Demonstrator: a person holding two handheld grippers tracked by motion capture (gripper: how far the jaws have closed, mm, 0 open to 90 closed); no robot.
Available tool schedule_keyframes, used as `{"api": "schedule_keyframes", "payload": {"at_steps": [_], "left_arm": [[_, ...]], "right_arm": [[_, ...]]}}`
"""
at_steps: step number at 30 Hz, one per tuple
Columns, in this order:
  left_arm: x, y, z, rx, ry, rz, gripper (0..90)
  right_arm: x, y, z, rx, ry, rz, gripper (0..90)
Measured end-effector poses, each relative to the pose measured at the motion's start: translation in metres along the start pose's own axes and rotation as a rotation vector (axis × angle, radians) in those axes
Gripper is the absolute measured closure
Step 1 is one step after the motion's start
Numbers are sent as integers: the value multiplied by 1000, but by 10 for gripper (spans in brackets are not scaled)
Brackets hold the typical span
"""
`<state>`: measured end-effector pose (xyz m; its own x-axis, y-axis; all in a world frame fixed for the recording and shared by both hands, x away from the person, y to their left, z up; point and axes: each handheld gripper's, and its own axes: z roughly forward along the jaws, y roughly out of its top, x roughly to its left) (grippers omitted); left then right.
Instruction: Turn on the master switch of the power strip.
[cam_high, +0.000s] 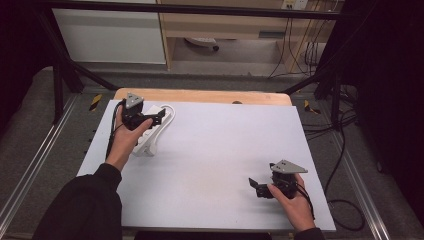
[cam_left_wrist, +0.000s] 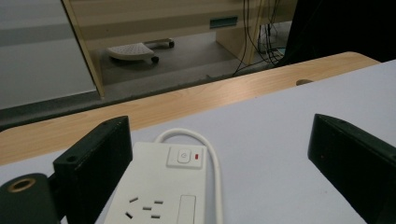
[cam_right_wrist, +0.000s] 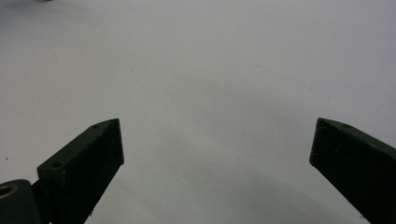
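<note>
Strip (cam_left_wrist: 159, 196), white plastic, on tabletop (cam_high: 215, 150) at far left.
Rigid, light, smooth; probably best gripped across its width. Left gripper (cam_left_wrist: 219, 168) jaws wide, straddling it, not gripping. Right gripper (cam_right_wrist: 217, 168) open, empty.

My left gripper (cam_high: 159, 116) hovers over the white power strip (cam_high: 148, 134) at the far left of the white table (cam_high: 220, 150), jaws apart just above it. The strip's cord (cam_high: 169, 114) loops just beyond the jaws. My right gripper (cam_high: 256, 186) sits well apart, near me, jaws apart over bare table.
</note>
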<state>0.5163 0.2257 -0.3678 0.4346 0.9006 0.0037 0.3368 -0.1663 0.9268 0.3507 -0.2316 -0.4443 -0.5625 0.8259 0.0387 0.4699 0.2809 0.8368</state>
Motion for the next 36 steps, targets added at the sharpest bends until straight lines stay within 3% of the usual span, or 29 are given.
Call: {"api": "schedule_keyframes", "payload": {"at_steps": [12,36], "left_arm": [[-5,5,19,28,-7,1,61],[-7,8,54,96,19,12,85]], "right_arm": [[0,0,0,1,4,-2,34],[-1,0,-1,-9,12,0,34]]}}
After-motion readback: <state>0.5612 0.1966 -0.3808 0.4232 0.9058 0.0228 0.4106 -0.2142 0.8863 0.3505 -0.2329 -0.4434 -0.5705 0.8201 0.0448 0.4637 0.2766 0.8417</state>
